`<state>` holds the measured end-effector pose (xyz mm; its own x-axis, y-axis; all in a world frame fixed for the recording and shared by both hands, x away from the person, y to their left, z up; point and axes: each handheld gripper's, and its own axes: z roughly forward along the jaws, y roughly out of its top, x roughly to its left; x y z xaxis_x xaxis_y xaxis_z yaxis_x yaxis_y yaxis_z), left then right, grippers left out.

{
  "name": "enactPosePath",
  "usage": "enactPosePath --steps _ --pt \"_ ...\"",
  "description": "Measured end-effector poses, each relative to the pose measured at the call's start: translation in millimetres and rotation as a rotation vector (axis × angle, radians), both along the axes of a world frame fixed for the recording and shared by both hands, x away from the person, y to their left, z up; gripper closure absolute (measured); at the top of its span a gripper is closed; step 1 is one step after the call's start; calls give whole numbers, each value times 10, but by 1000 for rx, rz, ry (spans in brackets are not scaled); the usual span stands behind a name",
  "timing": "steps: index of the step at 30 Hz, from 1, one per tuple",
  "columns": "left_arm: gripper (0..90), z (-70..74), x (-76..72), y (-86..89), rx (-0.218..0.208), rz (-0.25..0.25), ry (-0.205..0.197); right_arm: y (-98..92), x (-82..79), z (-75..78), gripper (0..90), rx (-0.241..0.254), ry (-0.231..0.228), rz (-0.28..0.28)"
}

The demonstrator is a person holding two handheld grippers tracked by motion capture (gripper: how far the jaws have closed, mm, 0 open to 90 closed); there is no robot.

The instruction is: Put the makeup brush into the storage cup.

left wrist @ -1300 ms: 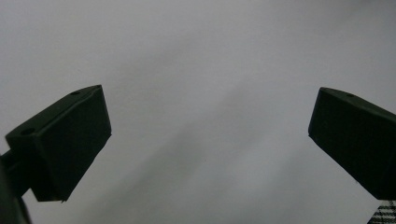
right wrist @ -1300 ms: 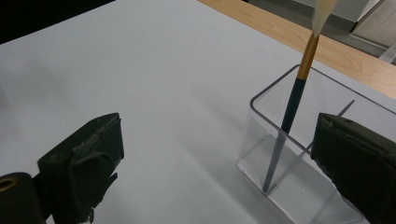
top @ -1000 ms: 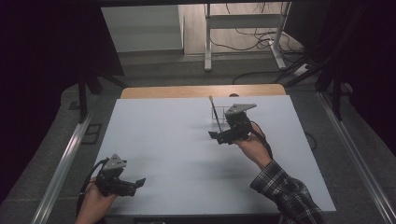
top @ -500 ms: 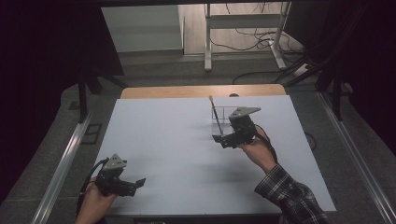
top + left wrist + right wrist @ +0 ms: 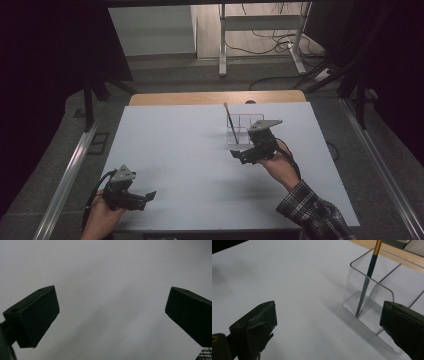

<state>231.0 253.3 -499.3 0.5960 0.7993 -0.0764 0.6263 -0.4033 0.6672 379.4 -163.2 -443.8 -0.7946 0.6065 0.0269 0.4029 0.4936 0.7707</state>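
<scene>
A pencil (image 5: 367, 282) stands tilted in the near-left compartment of a clear holder (image 5: 375, 298), its tip on the floor at the divider and its gold-banded top leaning out over the rim. It is slim and dark, blue-grey in the shaft. The holder sits toward the far right of the white tabletop (image 5: 190, 150), its other compartments bare. Placement looks done; what seems left is for the hands to draw clear. The right gripper (image 5: 239, 154) hangs just beside the holder on its near side, fingers wide and holding nothing. The left gripper (image 5: 146, 198) rests well apart at the near-left edge, fingers likewise wide over bare tabletop.
</scene>
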Motion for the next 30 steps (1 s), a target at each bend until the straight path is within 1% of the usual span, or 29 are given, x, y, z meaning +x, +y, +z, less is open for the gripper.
enactPosePath --steps 2,9,14,22,30 --pt "0 -1 0 -1 -1 0 1 -19 -14 -9 10 -11 -1 0" --pt "0 -1 0 -2 1 0 2 -76 -71 -34 8 -25 10 0" --pt "0 -4 1 -3 3 1 4 -114 -112 -39 7 -23 11 -1" --pt "0 -3 1 -1 6 -1 4 -171 -180 -72 7 -33 18 -3" --pt "0 -3 1 -3 2 1 4 -227 -235 -88 5 -16 29 -11"
